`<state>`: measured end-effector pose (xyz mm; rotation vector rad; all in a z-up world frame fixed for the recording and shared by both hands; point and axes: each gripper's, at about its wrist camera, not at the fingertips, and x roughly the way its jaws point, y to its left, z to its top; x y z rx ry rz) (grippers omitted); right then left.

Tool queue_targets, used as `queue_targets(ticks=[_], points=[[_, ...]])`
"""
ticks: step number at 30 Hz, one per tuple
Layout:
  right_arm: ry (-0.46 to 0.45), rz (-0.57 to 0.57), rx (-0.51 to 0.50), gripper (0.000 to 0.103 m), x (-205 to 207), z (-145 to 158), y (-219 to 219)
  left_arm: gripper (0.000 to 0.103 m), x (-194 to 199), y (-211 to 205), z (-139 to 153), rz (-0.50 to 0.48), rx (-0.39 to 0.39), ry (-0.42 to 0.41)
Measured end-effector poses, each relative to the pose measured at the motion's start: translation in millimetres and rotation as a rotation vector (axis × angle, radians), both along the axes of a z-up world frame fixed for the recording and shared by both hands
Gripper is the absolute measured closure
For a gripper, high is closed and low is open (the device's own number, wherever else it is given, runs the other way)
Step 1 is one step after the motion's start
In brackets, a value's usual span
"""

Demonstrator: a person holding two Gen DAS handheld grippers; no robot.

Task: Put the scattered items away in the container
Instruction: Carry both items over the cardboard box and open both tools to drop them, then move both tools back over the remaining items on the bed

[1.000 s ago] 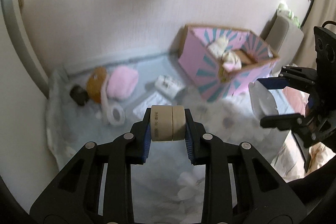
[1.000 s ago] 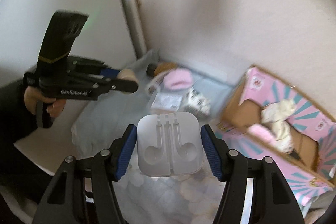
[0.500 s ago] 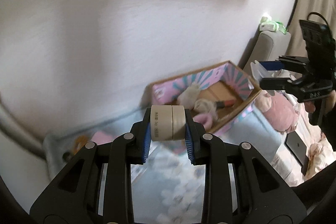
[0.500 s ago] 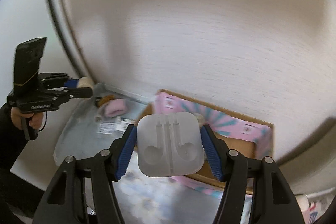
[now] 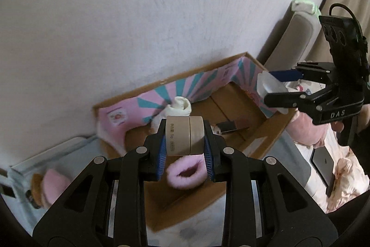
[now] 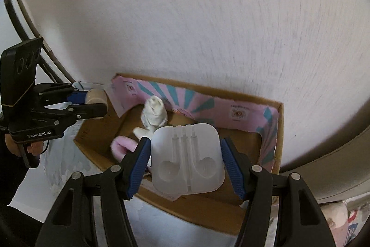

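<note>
Cardboard box below both loads | beige cylinder clamped in left gripper | clear tray pinched by right gripper | release advised low, well inside walls

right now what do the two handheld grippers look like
Both are black plastic frames with silver screws and ribbed blue pads on the fingers. The left gripper bears white "GenRobot.AI" lettering and a black three-lens camera block. The right gripper reads "DAS", with a black cable looping off its top.

Tan jar between fingers above box
</note>
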<state>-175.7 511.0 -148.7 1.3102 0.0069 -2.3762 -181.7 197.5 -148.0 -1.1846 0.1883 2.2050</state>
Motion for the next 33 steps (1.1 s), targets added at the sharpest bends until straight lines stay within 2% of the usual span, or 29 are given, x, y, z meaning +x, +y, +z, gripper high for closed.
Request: queue_targets(ticks=[8,11,13,16,18,19,20,23,26,33], points=[[-0.04,0.031,-0.017,0.045,-15,-23,6,0.078,-17,15,-15,0.019,-0.034,-0.029],[-0.062,0.077,-0.047,0.043,-19,-27,3,0.078,-23,19,-16,0.025,-0.031,-0.042],[-0.088,0.081,-0.049,0.025,-21,-31,2,0.077,-26,17,-17,0.035,-0.042,-0.057],[-0.093,0.058,-0.037,0.024,-22,-33,5,0.073,-25,18,-16,0.04,-0.073,-0.056],[-0.084,0.036,-0.028,0.024,-20,-28,10,0.065,-24,15,-12,0.029,-0.083,-0.058],[-0.076,0.027,-0.031,0.024,-19,-25,12,0.042,-22,13,-9,0.025,-0.084,-0.053],[-0.068,0.018,-0.034,0.024,-17,-21,12,0.005,-19,10,-5,0.023,-0.082,-0.047],[-0.046,-0.006,-0.024,0.024,-12,-12,12,0.001,-11,1,7,0.004,-0.048,-0.029],[-0.022,-0.028,-0.012,0.024,-1,0,9,0.001,-3,-9,15,0.003,-0.058,-0.004],[0.032,-0.032,0.035,0.024,23,40,-25,0.001,18,-70,47,0.058,-0.027,0.028]])
